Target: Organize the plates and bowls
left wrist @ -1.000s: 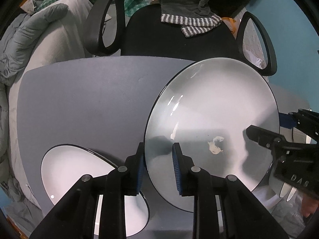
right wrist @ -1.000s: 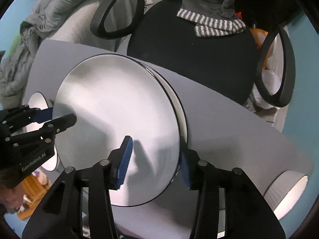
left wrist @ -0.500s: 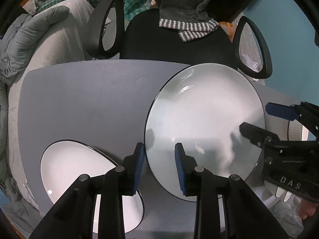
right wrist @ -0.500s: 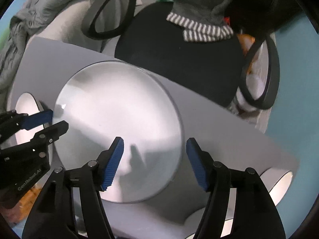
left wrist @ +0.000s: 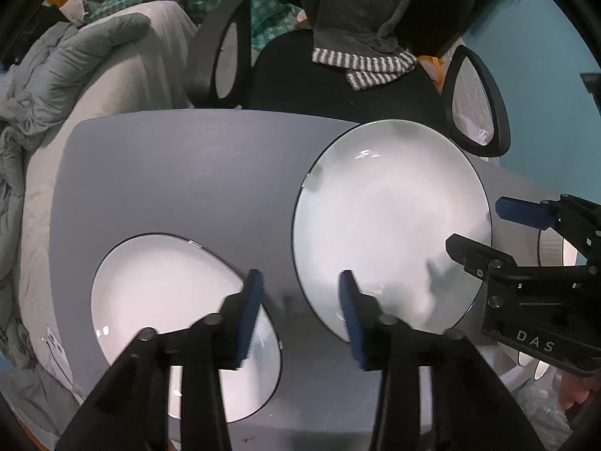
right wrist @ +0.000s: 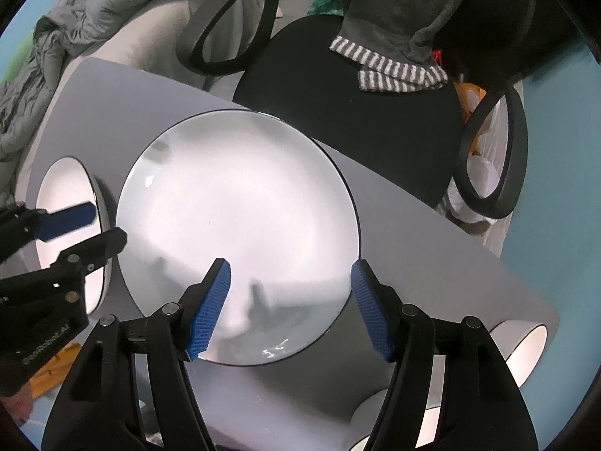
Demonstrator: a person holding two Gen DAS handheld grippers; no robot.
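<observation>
A large white plate with a thin black rim [left wrist: 390, 221] lies flat on the grey table [left wrist: 180, 173]; it also shows in the right wrist view [right wrist: 240, 233]. My left gripper [left wrist: 300, 315] is open and empty, its fingers astride the plate's near-left edge. My right gripper [right wrist: 289, 308] is open and empty, over the plate's near edge; it shows at the right of the left wrist view [left wrist: 484, 225]. A smaller white plate [left wrist: 176, 319] lies at the table's near left and shows in the right wrist view [right wrist: 67, 225].
White bowls [right wrist: 522, 349] stand at the table's right end. A black office chair [left wrist: 338, 82] with a grey garment draped on it stands behind the table. A grey quilt [left wrist: 75, 60] lies at the far left.
Both grippers let go of the large plate and opened wide. The plate went from tilted and lifted to lying flat on the table. Both grippers drew back a little.
</observation>
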